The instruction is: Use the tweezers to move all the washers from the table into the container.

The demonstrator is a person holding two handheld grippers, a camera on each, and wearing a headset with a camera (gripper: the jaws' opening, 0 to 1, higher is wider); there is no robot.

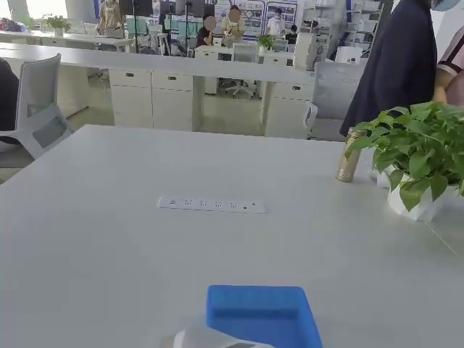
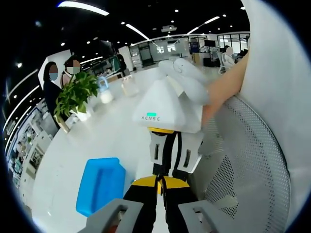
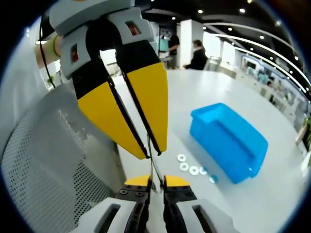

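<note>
Tweezers [image 3: 152,169] — held by left gripper [image 3: 150,154] and right gripper [image 3: 156,182], both jaw pairs closed on them. Washers [image 3: 189,168] lay beside container [image 3: 228,141], unpicked. Judged: grip-settling — next needed tips lowered onto one.

Left tool [image 3: 151,154], yellow-and-black wedges, white housing

Blue container [image 1: 262,313] across all views

Lighting bright and even, from long ceiling strip lights [image 2: 82,7] and round recessed ceiling spots [image 3: 241,10]. Smooth white desk [image 1: 109,254] carries only faint, soft shadows. Glossy blue plastic container [image 3: 228,141] shows 1 small highlight. Head view slightly soft, blurred at bottom edge. Both gripper views bend strongly toward their edges.
</note>
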